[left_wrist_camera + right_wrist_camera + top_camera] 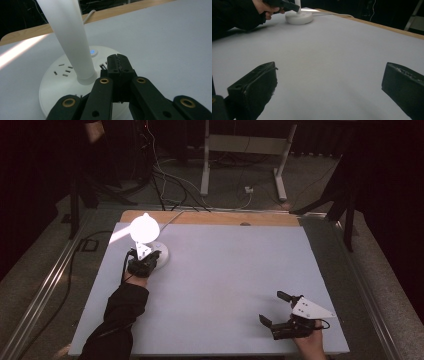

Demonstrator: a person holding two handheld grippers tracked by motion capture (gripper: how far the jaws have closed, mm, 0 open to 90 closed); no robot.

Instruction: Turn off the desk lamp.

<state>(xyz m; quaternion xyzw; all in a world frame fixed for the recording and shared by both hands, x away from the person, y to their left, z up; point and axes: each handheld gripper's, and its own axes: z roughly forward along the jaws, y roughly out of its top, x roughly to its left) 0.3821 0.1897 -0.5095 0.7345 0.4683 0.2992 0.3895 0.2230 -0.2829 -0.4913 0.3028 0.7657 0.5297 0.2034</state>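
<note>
The black left tool [150, 261], on a dark-sleeved forearm, points toward twelve o'clock, jaws pressed together. The black right tool [273, 309] points toward ten o'clock, jaws spread wide.

White table [225, 285], wooden far edge; lamp base [159, 254] standing far-left

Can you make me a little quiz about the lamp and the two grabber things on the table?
1. True or false: the left hand-held gripper has its jaws shut.
2. What glows blue on the lamp base?
3. The right hand-held gripper is: A) holding the lamp, B) open over the bare table, C) shut.

Key: 1 true. 2 A small round button beside the white lamp stem. 3 B.
</note>
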